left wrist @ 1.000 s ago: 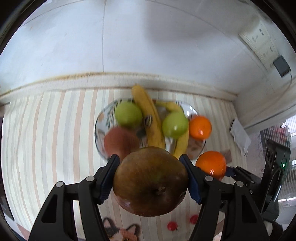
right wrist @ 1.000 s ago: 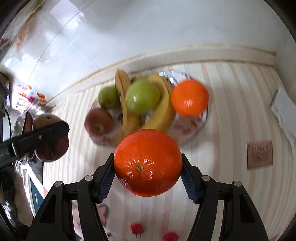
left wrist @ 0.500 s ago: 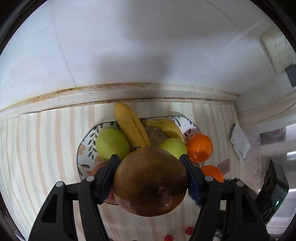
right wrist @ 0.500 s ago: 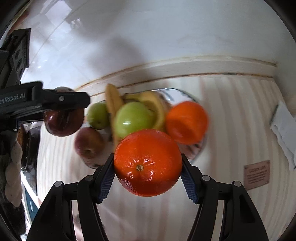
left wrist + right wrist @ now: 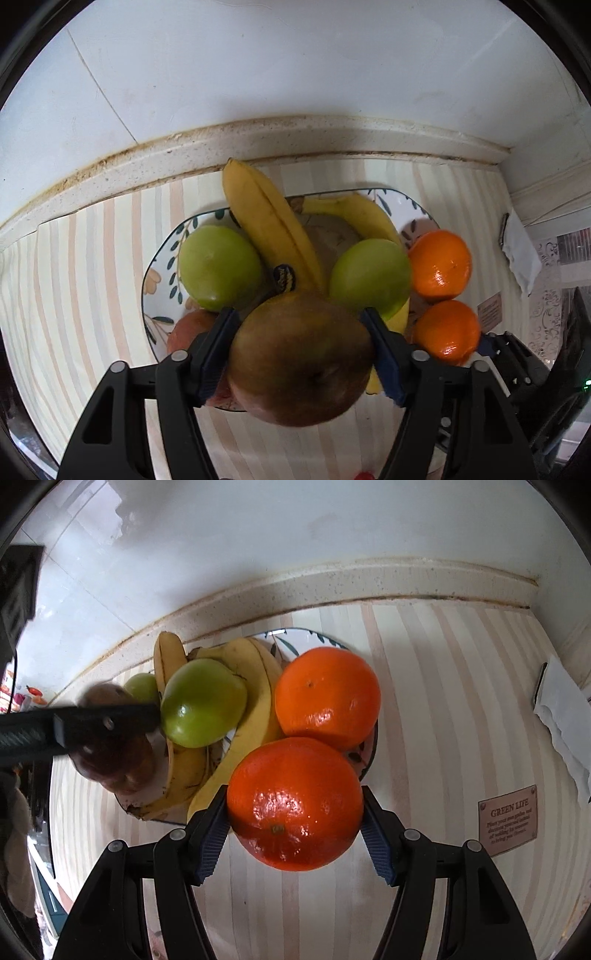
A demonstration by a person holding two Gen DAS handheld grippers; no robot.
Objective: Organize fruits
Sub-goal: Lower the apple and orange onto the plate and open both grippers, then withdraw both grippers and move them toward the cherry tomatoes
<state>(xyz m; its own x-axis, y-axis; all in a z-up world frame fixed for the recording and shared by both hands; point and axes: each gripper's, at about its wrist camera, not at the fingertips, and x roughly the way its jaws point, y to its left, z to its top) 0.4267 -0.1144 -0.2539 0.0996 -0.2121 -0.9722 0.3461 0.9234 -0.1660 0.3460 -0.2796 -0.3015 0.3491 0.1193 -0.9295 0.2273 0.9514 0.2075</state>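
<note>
My left gripper (image 5: pixel 301 352) is shut on a brown-red apple (image 5: pixel 299 358) and holds it over the near edge of the patterned plate (image 5: pixel 159 266). The plate holds two green apples (image 5: pixel 218 266), two bananas (image 5: pixel 266 221), a red apple (image 5: pixel 188 328) and an orange (image 5: pixel 439 264). My right gripper (image 5: pixel 293 819) is shut on an orange (image 5: pixel 295 803) at the plate's near right rim (image 5: pixel 369 746), touching or almost touching the plate's orange (image 5: pixel 327 696). The held orange also shows in the left wrist view (image 5: pixel 447 330). The left gripper with its apple (image 5: pixel 110 753) shows in the right wrist view.
The plate stands on a striped mat (image 5: pixel 74 280) close to the white back wall and its speckled ledge (image 5: pixel 295 136). A folded white cloth (image 5: pixel 565 716) and a small brown label (image 5: pixel 508 821) lie on the mat to the right.
Both grippers have moved forward toward the plate with their fruit. The brown-red apple is now over the plate's near edge, and the held orange has come up beside the plate's orange.
</note>
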